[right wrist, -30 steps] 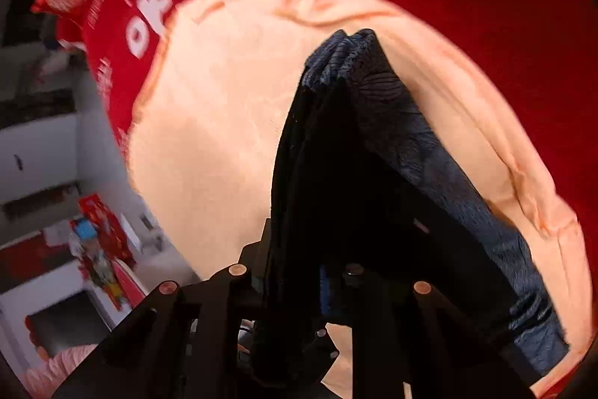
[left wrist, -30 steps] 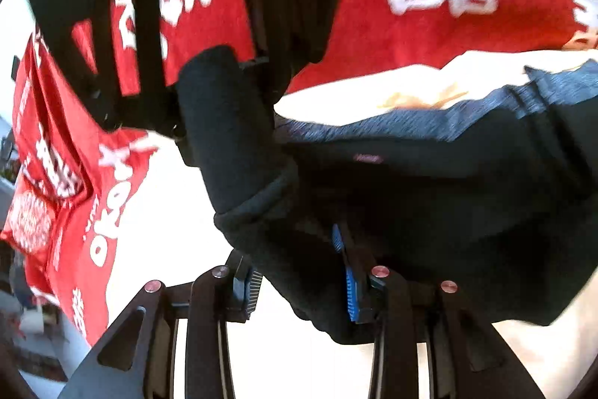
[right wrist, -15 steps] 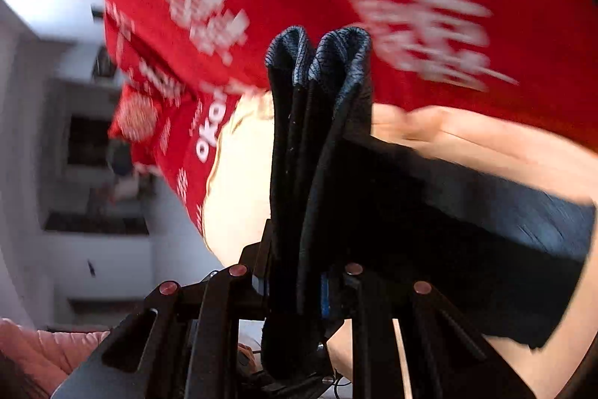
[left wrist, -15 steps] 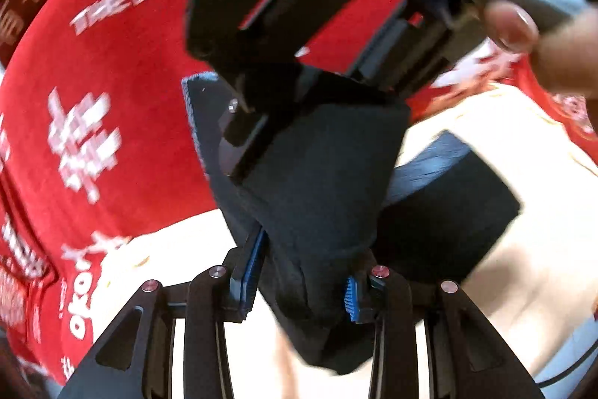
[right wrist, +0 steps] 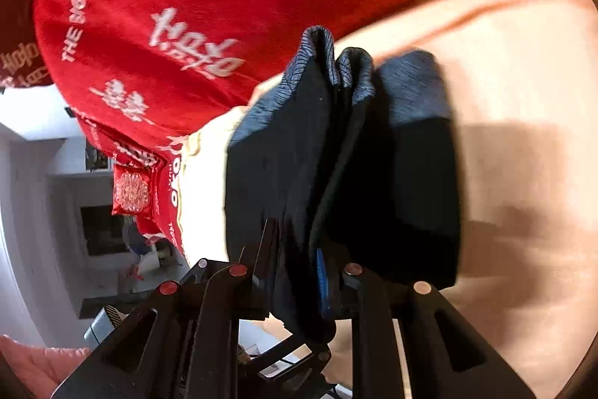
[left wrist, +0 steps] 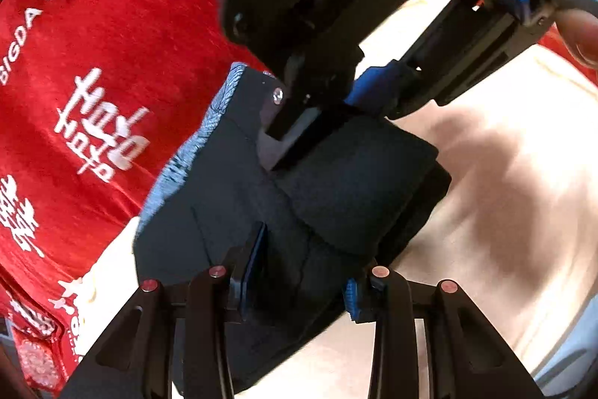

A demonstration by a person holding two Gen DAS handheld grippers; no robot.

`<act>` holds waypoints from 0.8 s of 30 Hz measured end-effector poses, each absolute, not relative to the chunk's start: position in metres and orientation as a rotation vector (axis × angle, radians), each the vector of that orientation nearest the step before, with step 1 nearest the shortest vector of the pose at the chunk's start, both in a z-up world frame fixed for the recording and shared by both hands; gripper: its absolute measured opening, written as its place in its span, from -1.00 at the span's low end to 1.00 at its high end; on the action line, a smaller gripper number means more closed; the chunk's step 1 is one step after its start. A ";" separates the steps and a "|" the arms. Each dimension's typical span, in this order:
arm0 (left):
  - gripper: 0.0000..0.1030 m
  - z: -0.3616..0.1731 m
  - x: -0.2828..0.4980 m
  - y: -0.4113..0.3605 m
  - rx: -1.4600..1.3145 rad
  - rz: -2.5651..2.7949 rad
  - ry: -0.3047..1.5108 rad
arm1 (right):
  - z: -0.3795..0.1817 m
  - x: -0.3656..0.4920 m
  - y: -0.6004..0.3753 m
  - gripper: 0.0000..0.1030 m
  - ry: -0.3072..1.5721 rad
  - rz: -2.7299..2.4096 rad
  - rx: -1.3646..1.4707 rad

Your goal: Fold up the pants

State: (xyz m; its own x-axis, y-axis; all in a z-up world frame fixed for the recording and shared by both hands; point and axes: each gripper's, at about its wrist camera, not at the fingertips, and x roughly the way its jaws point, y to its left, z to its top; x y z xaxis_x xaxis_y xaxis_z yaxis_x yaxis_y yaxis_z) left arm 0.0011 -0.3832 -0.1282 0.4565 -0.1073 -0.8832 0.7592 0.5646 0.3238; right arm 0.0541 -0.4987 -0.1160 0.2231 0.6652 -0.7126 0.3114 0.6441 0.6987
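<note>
The pants are black with a blue-grey waistband and lie folded into a thick bundle on a cream sheet. My left gripper is shut on the near edge of the bundle. The right gripper shows from above in the left wrist view, gripping the bundle's far side. In the right wrist view the right gripper is shut on several layers of the pants, with the waistband folds standing up ahead.
A cream sheet covers the surface, also in the right wrist view. A red blanket with white lettering lies beyond it. Room furniture shows at the left.
Both grippers have carried the folded end of the pants over and down onto the rest of the garment. The bundle now sits lower and more compact on the cream sheet.
</note>
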 end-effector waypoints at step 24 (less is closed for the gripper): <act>0.54 -0.128 -0.012 -0.359 0.811 -0.622 1.010 | -0.148 0.023 -0.498 -0.61 1.386 0.115 0.870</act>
State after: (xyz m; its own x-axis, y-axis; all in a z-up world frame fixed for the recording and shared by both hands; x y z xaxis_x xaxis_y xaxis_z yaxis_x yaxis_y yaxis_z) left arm -0.0117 -0.3595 -0.1279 0.4096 -0.0856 -0.9083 0.7728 0.5617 0.2955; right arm 0.0232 -0.4983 -0.1476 0.2316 0.5491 -0.8030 0.4091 0.6940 0.5925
